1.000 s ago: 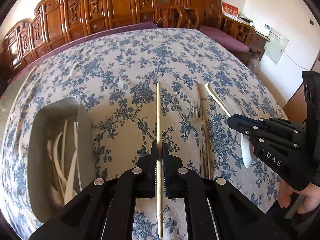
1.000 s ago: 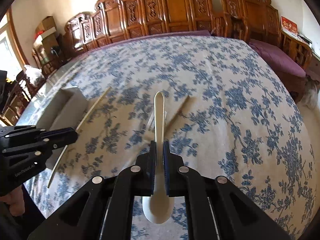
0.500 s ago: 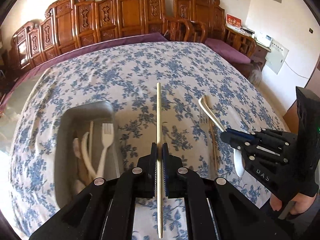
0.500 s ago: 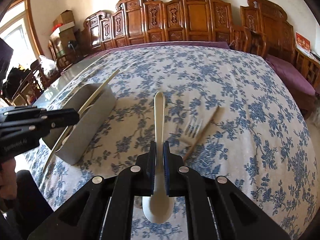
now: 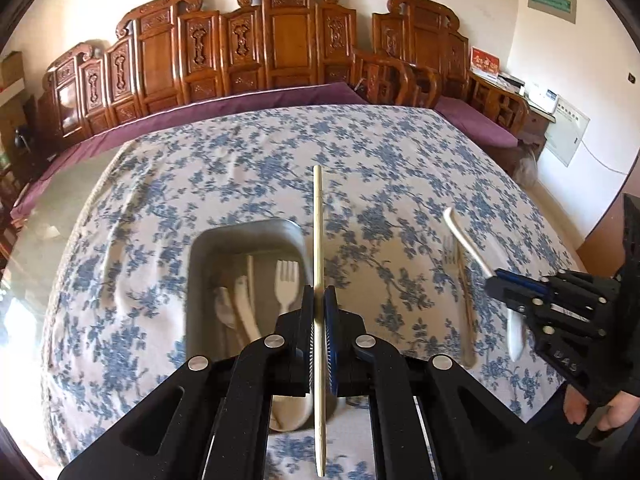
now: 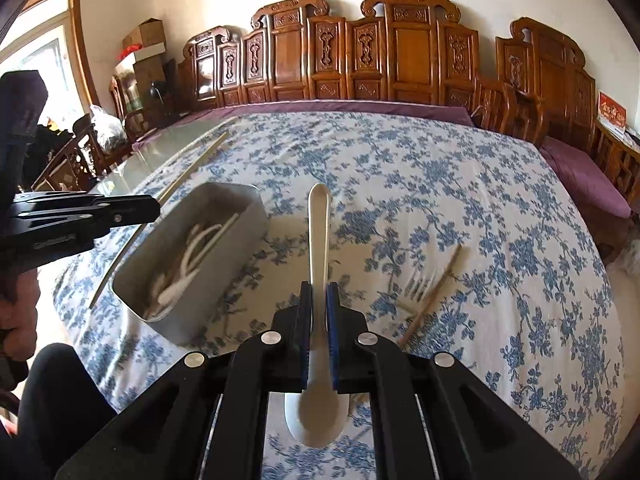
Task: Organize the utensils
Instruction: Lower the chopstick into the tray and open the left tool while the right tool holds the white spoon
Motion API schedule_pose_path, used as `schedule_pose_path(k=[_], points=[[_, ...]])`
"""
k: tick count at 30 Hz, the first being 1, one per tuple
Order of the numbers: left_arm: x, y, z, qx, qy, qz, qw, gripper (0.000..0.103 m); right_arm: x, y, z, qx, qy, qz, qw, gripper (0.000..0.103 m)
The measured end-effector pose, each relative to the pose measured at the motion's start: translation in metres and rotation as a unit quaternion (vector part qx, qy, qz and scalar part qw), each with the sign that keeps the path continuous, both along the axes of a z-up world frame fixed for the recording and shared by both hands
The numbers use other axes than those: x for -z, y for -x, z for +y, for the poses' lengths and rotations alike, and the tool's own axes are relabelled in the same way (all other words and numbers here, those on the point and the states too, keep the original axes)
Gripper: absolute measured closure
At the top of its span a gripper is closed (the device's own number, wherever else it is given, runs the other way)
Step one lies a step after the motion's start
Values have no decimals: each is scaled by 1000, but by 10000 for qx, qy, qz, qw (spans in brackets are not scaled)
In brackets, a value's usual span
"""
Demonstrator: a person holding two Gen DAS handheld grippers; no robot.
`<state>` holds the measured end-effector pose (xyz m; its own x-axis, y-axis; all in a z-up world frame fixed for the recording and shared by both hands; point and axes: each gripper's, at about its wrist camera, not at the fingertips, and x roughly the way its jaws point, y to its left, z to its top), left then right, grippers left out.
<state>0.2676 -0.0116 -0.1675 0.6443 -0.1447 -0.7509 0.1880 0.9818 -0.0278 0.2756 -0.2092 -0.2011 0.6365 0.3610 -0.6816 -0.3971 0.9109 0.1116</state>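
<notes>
My left gripper (image 5: pixel 319 300) is shut on a pale chopstick (image 5: pixel 318 220), held in the air over the right rim of the metal tray (image 5: pixel 244 230). The tray holds a white fork (image 5: pixel 287 280) and several white spoons. My right gripper (image 6: pixel 319 300) is shut on a white spoon (image 6: pixel 319 232), bowl end toward the camera, held above the cloth to the right of the tray (image 6: pixel 224 264). The right gripper also shows in the left wrist view (image 5: pixel 496 286), the left one in the right wrist view (image 6: pixel 154 206). A metal fork (image 6: pixel 416 282) and a chopstick (image 6: pixel 436 288) lie on the table.
The table wears a blue floral cloth (image 6: pixel 440 184) with a bare glass strip (image 5: pixel 44 216) along its left side. Carved wooden chairs (image 5: pixel 280 48) line the far edge. Boxes (image 6: pixel 144 44) are stacked in the far left corner.
Both grippers have lifted and moved left with their loads. The left one now holds the chopstick over the tray's right rim; the right one has carried the spoon up off the table, nearer the tray.
</notes>
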Motion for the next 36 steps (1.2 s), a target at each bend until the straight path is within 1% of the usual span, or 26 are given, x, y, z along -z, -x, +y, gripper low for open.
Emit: schedule_pose_path(k=[6,10,15,20,28,30,33,36], points=[[5,-16,27,-169,-48,66,9998,99,-2,1,15,-136,-31,-4,9999,94],[19,-29,38,-236,-96,205,9995,99,6,0,21,-195,14,53,9998,94],[44,-38,42,-266,-156,415,9987,99,14,-3,21,-196,59,125,9997,94],[64,-45,42,-258,-191,552,9980,99,13,-5,21,-182,65,125,9997,94],[81,-54,42,-291,-243,769,9963,99,10,-4,22,-185,81,103,9997,94],[82,-53,42,-293,-277,805,9959,98,7,-3,23,-183,86,82,9998,94],[77,-48,43,-278,-295,745,9964,97,1,1,27,-190,77,58,9998,94],[65,-38,49,-274,-275,626,9973,97,-4,5,35,-233,96,32,9997,94]])
